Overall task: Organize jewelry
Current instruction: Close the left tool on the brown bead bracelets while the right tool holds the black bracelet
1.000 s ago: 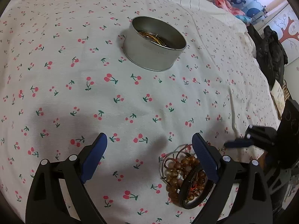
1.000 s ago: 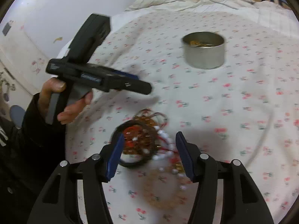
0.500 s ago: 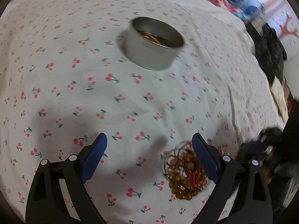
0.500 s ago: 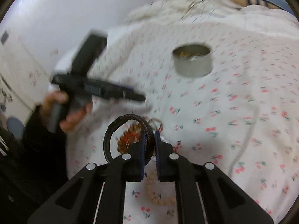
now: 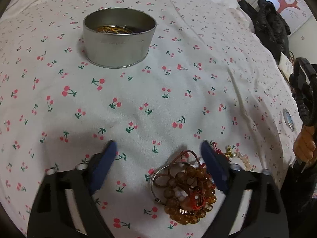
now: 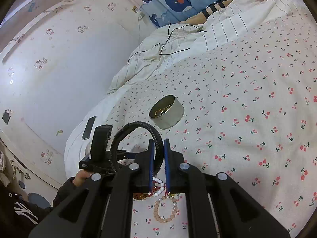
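Observation:
A round metal tin point(image 5: 118, 45) with gold chains inside stands on the cherry-print bedsheet point(image 5: 178, 99). My left gripper point(image 5: 158, 145) hovers low over the sheet, its jaws closing. A heap of amber bead bracelets point(image 5: 188, 194) lies between them near the right finger, untouched. My right gripper point(image 6: 158, 144) is shut on a black braided bracelet point(image 6: 134, 130) and holds it in the air, with the tin point(image 6: 166, 112) beyond. Beneath it lie a pink bead bracelet point(image 6: 164, 210) and white beads point(image 6: 158, 186). The black bracelet point(image 5: 306, 99) also shows at the left wrist view's right edge.
A phone point(image 6: 89, 128) lies near the bed's edge by the wall. A rumpled duvet point(image 6: 178, 45) with a black cable is piled at the head of the bed. Dark clothing point(image 5: 271, 23) sits off the bed's far right side. A hand point(image 6: 81, 176) holds the left gripper.
My right gripper shut on the black braided bracelet and lifted it off the jewellery heap. The left gripper's jaws have narrowed, and its view has shifted closer to the tin.

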Action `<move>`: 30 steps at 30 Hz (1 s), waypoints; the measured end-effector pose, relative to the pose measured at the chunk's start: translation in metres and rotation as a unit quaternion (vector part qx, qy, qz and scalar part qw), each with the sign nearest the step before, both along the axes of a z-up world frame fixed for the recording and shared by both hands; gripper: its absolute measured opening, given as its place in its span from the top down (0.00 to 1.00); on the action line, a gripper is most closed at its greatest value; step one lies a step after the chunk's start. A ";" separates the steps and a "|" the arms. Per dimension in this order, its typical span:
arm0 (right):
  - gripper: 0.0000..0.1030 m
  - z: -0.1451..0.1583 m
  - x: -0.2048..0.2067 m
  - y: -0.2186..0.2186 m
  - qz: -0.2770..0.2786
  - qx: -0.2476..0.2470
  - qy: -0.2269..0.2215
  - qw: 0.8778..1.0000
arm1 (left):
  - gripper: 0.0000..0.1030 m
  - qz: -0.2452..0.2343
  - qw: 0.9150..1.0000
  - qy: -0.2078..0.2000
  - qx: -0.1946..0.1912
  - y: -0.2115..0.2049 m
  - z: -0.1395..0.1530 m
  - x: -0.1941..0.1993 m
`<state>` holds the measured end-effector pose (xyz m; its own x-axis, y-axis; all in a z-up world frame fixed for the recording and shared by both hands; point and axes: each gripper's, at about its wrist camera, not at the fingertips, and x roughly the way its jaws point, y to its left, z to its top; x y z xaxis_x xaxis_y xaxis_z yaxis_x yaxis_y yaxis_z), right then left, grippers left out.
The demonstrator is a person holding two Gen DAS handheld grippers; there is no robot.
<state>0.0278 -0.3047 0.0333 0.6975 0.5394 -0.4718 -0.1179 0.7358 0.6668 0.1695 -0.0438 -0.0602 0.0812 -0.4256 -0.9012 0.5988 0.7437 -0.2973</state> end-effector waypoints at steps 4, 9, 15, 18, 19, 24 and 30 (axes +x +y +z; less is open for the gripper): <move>0.90 0.002 -0.003 0.000 0.004 0.004 -0.004 1.000 | 0.59 -0.028 0.999 -0.024 0.028 -0.003 -0.002 -0.009; 0.90 0.000 -0.002 0.004 0.010 0.009 -0.008 1.000 | 0.87 -0.086 0.993 -0.069 0.042 -0.014 0.005 -0.031; 0.90 0.000 -0.003 0.004 0.012 0.017 -0.015 1.000 | 0.34 -0.095 0.995 -0.031 0.027 -0.009 0.006 -0.027; 0.90 0.000 -0.003 0.007 0.019 0.018 -0.017 1.000 | 0.18 -0.083 0.996 -0.005 -0.014 0.000 0.012 -0.025; 0.90 0.000 -0.003 0.008 0.022 0.018 -0.017 0.999 | 0.18 -0.088 0.996 -0.002 -0.025 0.000 0.014 -0.025; 0.90 -0.002 -0.001 0.014 0.031 0.020 -0.014 0.999 | 0.24 -0.101 0.995 0.011 -0.021 -0.009 0.005 -0.028; 0.88 -0.004 0.000 0.018 0.035 0.022 -0.010 0.999 | 0.99 -0.123 0.992 0.021 -0.030 -0.011 0.005 -0.038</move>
<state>0.0280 -0.2869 0.0289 0.6666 0.6064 -0.4335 -0.1807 0.6956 0.6953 0.1313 -0.0543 -0.0549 -0.0691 -0.4811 -0.8739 0.7466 0.5561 -0.3652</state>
